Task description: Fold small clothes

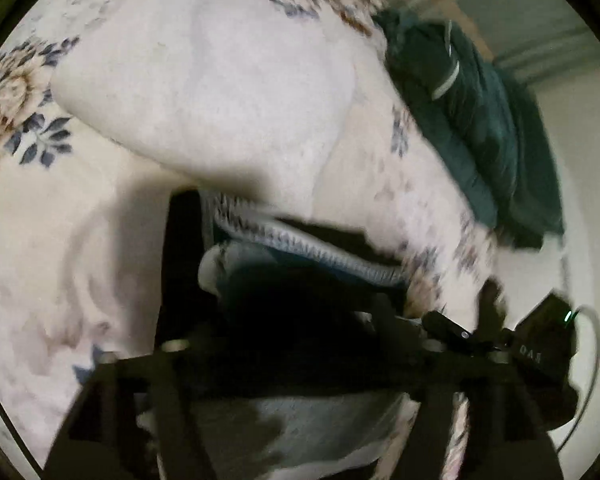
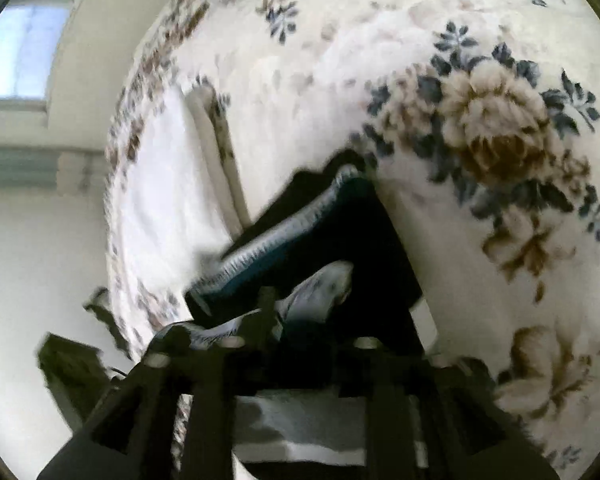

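Both tools are gripping a small dark garment with a pale ribbed hem (image 1: 312, 246), the left tool (image 1: 284, 280) and the right tool (image 2: 300, 280) each clamped on it. It is hanging over a floral blanket (image 2: 480, 120), beside a white cloth (image 1: 220, 100).

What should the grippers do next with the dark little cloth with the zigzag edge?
Probably lower it flat onto the flowery blanket. Both views are blurred, but each gripper seems to pinch the dark garment by its white zigzag-stitched edge, and it hangs between them above the blanket. I cannot tell for sure how firmly the left gripper or right gripper holds it.
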